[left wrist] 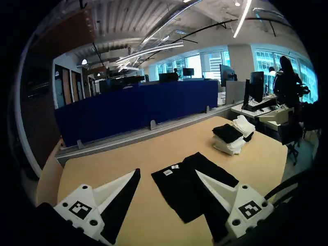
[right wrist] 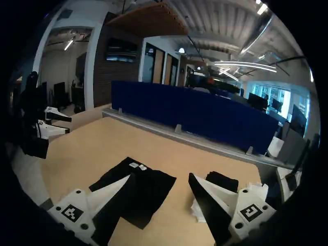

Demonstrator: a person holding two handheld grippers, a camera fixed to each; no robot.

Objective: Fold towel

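The left gripper [left wrist: 167, 171] and right gripper [right wrist: 160, 175] hover released and empty near the black towel [left wrist: 184, 192], a folded stack [left wrist: 234, 144] beyond it

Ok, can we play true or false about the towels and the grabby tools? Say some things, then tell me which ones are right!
1. A black towel lies spread out on the table. True.
2. The left tool is squeezing that towel. False: it is open and holds nothing.
3. A pile of folded towels, black and white, sits farther back on the table. True.
4. The divider behind the table is red. False: it is blue.
5. The right tool is open. True.
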